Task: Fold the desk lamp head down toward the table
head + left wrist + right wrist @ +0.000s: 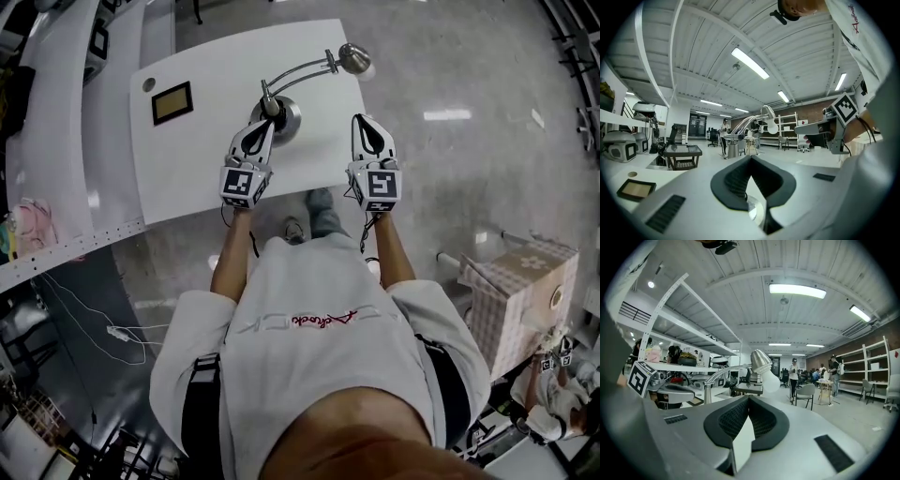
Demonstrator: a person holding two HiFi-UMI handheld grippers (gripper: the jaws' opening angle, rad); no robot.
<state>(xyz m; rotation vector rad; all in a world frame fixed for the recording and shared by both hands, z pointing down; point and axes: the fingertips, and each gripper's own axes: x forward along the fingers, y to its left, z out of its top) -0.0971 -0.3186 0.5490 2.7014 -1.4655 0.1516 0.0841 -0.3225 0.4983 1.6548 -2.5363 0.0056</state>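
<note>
Head view: camera above the person, facing steeply down; table [178,159] in the upper centre, some way off. Left gripper view: rides on the left gripper [265,125], looks about level along its jaws, low over the tabletop, lamp [768,121] ahead. Right gripper view: same setup on the right gripper [365,122], lamp head close. All three share the lamp; each gripper view catches the other gripper at its edge.
</note>
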